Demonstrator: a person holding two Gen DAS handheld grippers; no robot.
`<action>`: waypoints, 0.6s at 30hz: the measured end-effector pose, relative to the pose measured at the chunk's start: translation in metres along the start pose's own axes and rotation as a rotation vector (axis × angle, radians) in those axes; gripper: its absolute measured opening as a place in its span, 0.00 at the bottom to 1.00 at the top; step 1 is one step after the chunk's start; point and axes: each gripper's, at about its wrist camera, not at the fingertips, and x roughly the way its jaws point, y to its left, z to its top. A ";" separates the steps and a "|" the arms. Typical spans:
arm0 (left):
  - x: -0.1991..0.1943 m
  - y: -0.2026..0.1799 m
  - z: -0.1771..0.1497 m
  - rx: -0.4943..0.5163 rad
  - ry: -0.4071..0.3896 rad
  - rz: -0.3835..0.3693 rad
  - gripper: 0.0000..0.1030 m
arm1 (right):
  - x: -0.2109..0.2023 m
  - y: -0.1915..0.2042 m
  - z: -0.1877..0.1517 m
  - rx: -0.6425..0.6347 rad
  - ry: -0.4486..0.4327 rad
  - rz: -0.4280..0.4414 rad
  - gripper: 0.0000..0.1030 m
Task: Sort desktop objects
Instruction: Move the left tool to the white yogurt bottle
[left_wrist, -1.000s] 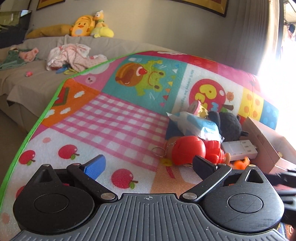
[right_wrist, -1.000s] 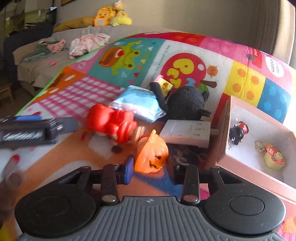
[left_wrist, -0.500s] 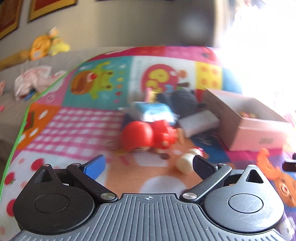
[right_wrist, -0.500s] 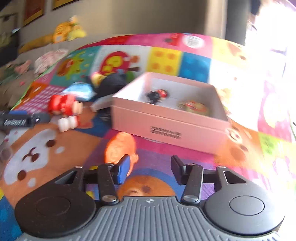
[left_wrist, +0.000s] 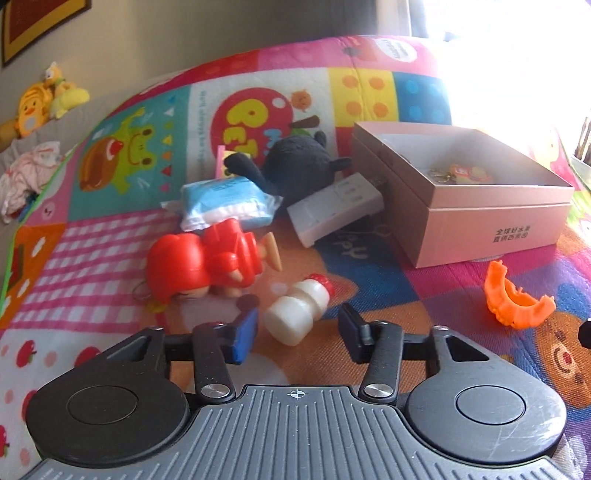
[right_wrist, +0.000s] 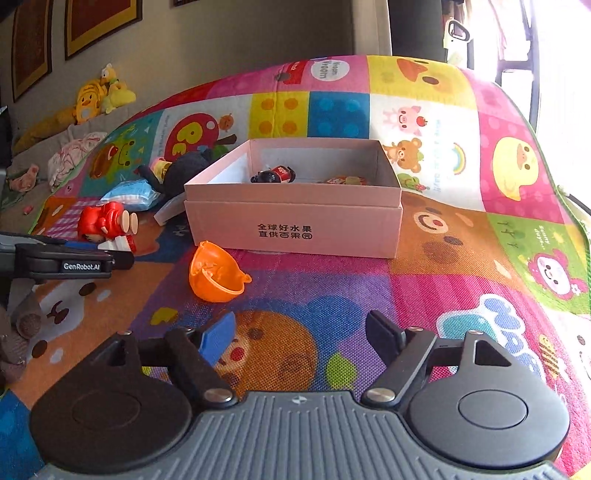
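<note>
My left gripper (left_wrist: 295, 338) is open, its jaws standing on either side of a small white bottle with a red cap (left_wrist: 297, 314) that lies on the play mat. A red doll figure (left_wrist: 201, 260) lies just beyond it. An orange pumpkin shell (left_wrist: 513, 297) lies to the right and also shows in the right wrist view (right_wrist: 216, 273). My right gripper (right_wrist: 301, 338) is open and empty above the mat, short of the pink box (right_wrist: 295, 218). The box holds a black-and-red keychain (right_wrist: 273, 175) and another small charm (right_wrist: 345, 181).
A blue tissue pack (left_wrist: 225, 203), a black plush (left_wrist: 295, 162) and a white power strip (left_wrist: 338, 208) lie left of the box (left_wrist: 461, 192). The left gripper (right_wrist: 62, 260) reaches in from the left in the right wrist view. A sofa with clothes and plush toys (right_wrist: 96, 98) stands behind.
The left gripper has swung right and come down around the white bottle, its jaws narrower. The right gripper has let go of the orange pumpkin, pulled back and opened wide.
</note>
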 end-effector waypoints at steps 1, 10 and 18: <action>0.000 -0.001 0.001 0.008 0.001 -0.004 0.41 | 0.000 -0.001 0.000 0.006 -0.003 0.004 0.81; -0.036 -0.025 -0.014 0.109 0.035 -0.190 0.29 | -0.001 -0.003 -0.001 0.021 -0.011 0.020 0.86; -0.056 -0.026 -0.035 0.178 0.025 -0.168 0.52 | -0.002 0.001 -0.001 -0.003 -0.011 0.006 0.96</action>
